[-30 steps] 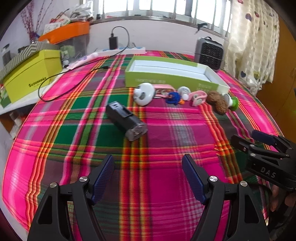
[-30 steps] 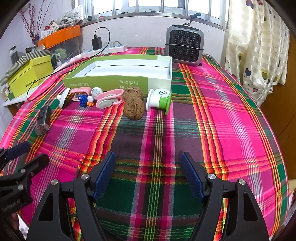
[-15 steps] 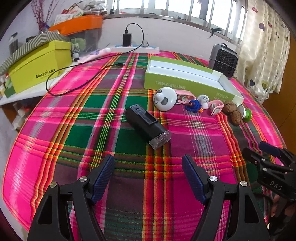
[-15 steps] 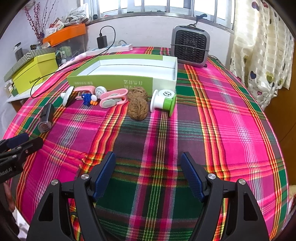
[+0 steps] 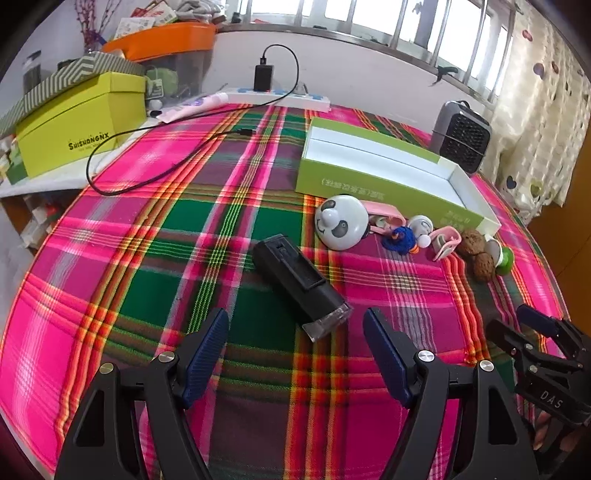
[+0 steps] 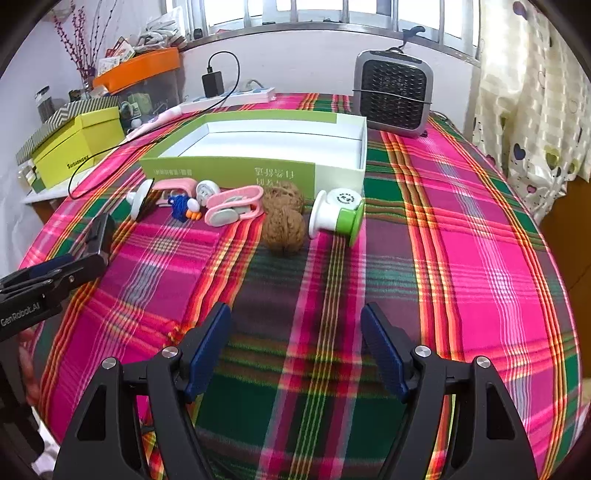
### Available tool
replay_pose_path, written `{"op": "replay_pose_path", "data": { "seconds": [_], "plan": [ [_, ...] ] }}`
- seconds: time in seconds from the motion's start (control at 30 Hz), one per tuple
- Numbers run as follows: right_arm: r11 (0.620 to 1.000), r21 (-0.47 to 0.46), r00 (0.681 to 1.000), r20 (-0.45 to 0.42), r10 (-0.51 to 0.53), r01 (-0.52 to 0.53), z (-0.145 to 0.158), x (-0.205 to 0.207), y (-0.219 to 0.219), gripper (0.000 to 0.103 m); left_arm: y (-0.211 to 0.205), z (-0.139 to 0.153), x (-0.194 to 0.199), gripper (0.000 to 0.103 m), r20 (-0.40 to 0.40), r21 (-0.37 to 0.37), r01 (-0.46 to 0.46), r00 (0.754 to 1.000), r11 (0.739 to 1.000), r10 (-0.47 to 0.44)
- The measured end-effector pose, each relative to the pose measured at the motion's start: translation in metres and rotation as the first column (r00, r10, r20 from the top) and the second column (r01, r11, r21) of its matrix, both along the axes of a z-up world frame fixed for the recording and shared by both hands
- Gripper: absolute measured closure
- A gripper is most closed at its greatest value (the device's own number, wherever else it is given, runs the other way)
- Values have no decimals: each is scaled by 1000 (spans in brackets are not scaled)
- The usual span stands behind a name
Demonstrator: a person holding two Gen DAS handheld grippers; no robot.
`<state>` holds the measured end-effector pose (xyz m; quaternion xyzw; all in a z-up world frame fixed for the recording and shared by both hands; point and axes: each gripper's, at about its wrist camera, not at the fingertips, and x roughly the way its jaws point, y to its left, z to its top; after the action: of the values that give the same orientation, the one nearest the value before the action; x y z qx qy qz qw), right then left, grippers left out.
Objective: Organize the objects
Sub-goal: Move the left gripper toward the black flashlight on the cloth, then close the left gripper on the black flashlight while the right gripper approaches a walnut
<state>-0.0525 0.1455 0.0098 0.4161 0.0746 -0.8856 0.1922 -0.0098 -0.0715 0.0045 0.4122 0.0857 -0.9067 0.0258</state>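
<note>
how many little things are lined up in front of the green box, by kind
walnuts: 2
pink clips: 2
panda-face toy: 1
small white round piece: 1
blue yarn toy: 1
green and white spool: 1
black device: 1
total: 9

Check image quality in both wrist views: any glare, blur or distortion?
Left wrist: strong fisheye bending with dark corners, windows blown out, black device sharp. Right wrist: same barrel distortion, window overexposed, walnuts in focus, only soft shadows on the cloth.
</note>
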Motion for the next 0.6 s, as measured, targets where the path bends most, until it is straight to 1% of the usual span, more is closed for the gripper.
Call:
{"op": "replay_pose_path", "data": {
  "seconds": [0.2,0.37,0.47,0.6],
  "plan": [
    [1000,9,1000,-1,4,-4,0,-2,-2,30,2,0,-3,28,0,-20,-4,1000,1000,4],
    [1000,27,1000,-3,4,-4,0,-4,-4,30,2,-1,-8,28,4,-57,-19,1000,998,19],
    [999,35,1000,-2,4,-4,0,-6,-5,30,1,-1,-9,28,-1,-56,-28,1000,998,28],
    [999,38,1000,6,2,-2,0,-9,-7,30,1,-2,-10,28,-3,-73,-28,1000,997,28]
  ]
}}
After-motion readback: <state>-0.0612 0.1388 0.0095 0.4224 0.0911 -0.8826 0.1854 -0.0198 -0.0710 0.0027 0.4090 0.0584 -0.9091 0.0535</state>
